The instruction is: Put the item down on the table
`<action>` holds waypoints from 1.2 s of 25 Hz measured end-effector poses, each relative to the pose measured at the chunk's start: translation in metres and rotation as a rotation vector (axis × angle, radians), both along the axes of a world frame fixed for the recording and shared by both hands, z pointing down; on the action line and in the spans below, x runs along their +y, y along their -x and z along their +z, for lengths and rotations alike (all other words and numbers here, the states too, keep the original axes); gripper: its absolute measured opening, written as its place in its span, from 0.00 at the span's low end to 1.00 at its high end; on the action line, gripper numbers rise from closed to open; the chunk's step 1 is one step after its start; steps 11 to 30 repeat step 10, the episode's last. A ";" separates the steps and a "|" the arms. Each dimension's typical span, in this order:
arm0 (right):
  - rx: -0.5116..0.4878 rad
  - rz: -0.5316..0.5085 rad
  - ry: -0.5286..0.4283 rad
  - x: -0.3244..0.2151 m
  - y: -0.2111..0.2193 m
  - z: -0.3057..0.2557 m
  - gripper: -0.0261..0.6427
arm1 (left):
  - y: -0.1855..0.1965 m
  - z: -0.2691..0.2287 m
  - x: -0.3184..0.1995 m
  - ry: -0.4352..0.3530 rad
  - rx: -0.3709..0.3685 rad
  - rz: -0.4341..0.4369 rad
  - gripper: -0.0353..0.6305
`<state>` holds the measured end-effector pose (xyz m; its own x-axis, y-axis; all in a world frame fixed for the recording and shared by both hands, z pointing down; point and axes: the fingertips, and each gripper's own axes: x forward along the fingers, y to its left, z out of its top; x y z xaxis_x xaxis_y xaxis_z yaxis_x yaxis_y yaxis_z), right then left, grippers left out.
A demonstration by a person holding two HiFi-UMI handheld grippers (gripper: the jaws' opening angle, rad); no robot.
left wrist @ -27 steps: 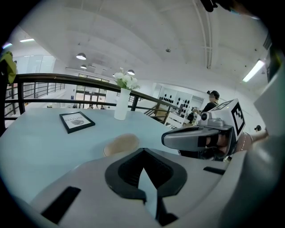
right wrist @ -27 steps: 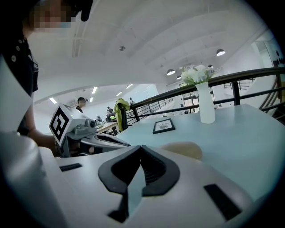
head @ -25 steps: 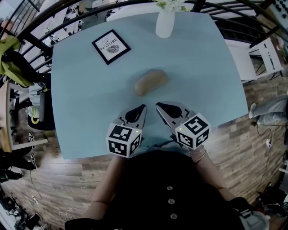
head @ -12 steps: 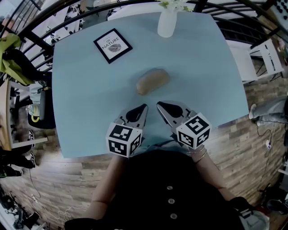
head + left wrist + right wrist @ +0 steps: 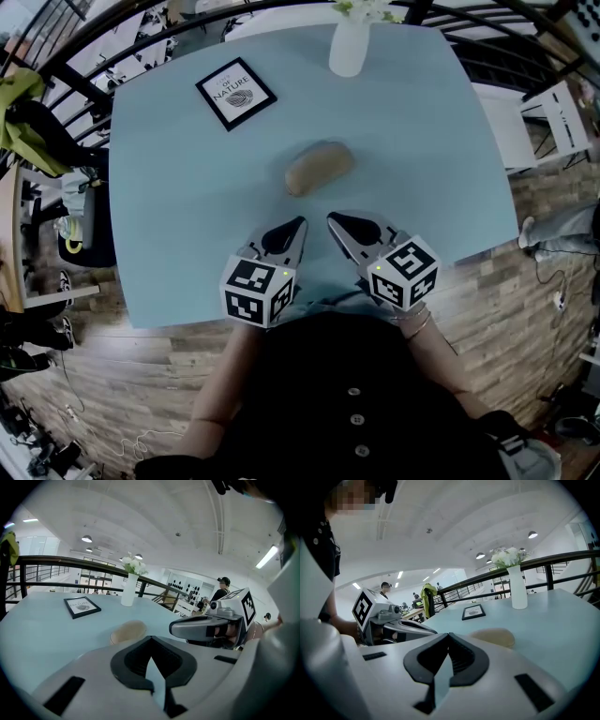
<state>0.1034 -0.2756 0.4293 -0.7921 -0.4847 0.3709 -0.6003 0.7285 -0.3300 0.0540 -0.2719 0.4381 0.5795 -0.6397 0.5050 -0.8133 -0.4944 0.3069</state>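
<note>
A tan, bread-like oval item (image 5: pixel 319 169) lies on the light blue table (image 5: pixel 422 150), a little beyond both grippers and apart from them. My left gripper (image 5: pixel 298 223) and right gripper (image 5: pixel 331 220) hover side by side near the table's front edge, tips pointing toward the item. Both are shut with nothing between their jaws. In the left gripper view the item (image 5: pixel 129 631) sits just past my closed left gripper (image 5: pixel 150 639), with the right gripper (image 5: pixel 174 627) alongside. The right gripper view shows the item (image 5: pixel 494 636) ahead of the shut right gripper (image 5: pixel 449 635).
A black-framed picture (image 5: pixel 235 94) lies at the table's back left. A white vase (image 5: pixel 348 49) with flowers stands at the back edge. A black railing (image 5: pixel 84 70) curves behind the table, and a white chair (image 5: pixel 553 122) stands to the right.
</note>
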 end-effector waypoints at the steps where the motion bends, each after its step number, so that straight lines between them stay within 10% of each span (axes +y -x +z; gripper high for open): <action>1: 0.001 -0.002 0.002 0.000 0.000 0.000 0.04 | 0.000 0.001 0.001 0.007 -0.003 0.002 0.08; 30: 0.002 0.007 -0.009 -0.005 -0.001 -0.001 0.04 | 0.001 -0.002 -0.004 -0.013 0.016 -0.019 0.08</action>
